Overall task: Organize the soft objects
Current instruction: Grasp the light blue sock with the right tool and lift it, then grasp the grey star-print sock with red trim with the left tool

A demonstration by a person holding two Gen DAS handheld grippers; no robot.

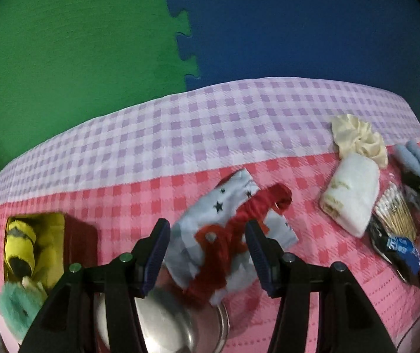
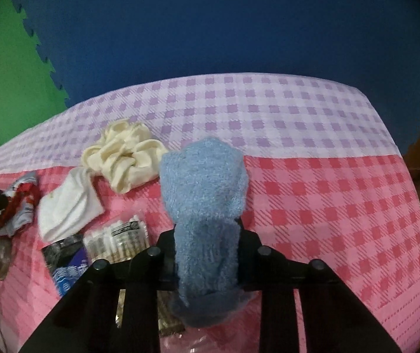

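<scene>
The blue sock (image 2: 204,194) was fluffy, matt terry cloth, pinched between the matt black plastic of the right tongs (image 2: 207,235). The checked cover (image 1: 210,123) over the bench looked like thin woven cloth, matt. The cream scrunchie (image 1: 357,138) had a faint satin sheen; the white towel (image 1: 351,197) was soft and matt. The steel bowl (image 1: 180,323) shone, smooth metal. The swab packet (image 1: 392,214) was glossy clear plastic. The left tongs (image 1: 207,241) carried ribbed blue pads (image 1: 158,250).

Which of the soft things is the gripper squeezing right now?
The fluffy blue sock. The right gripper is shut on it, while the cream scrunchie and white folded cloth lie untouched on the tablecloth.
</scene>
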